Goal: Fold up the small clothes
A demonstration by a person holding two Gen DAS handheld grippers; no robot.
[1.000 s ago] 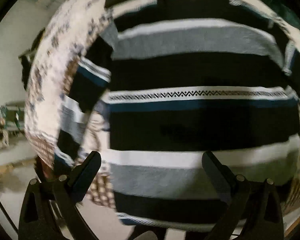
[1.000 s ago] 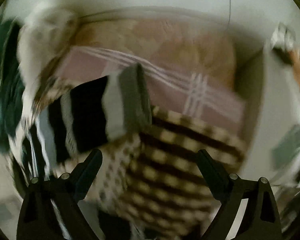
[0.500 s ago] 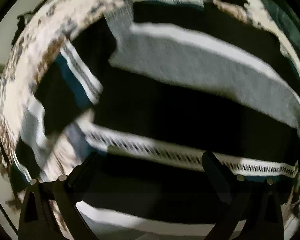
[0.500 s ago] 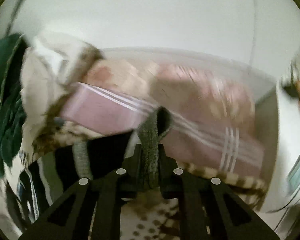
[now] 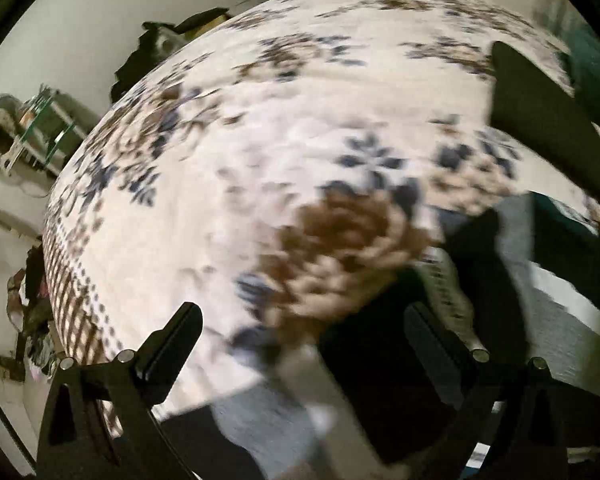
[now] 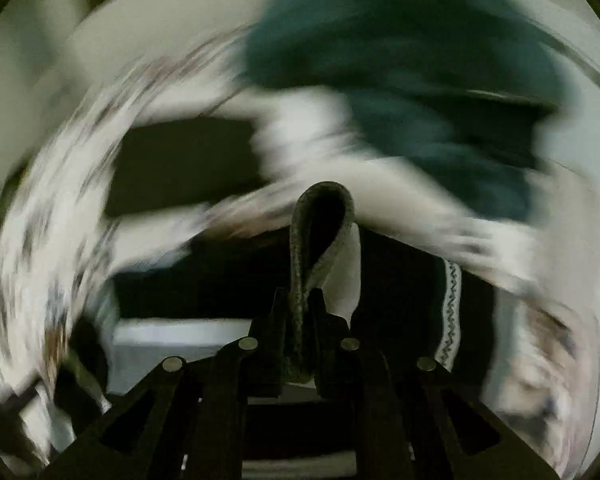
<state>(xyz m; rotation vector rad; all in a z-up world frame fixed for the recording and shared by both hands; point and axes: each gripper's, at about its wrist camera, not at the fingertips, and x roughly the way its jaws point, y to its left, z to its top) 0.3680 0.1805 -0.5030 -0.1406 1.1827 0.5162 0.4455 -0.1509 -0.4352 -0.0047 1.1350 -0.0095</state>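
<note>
A bed spread with a floral quilt point(image 5: 228, 184) fills the left wrist view, pale walls and a cluttered shelf point(image 5: 40, 128) beyond its edge. On that quilt lies the striped sweater point(image 5: 560, 344), black, grey and white bands, now pushed to the lower right of the left view where a second ago it filled the whole picture: your left hand has swung off the garment and over open quilt. Your right gripper point(image 6: 300, 300) has just clamped: its jaws, wide apart a second ago, have been closing and now pinch a looped grey fold of the sweater's edge, the loop standing up past the tips (the blur makes the rest of that view hard to read). Your left gripper point(image 5: 304, 340) stands wide open and holds nothing, with quilt and a strip of sweater between its fingers. A dark green garment point(image 6: 400, 60) lies beyond the sweater, apart from it. With one corner gripped, the fold looks only just begun; the free left claw probably needs a matching hold before the sweater can be carried over.
</note>
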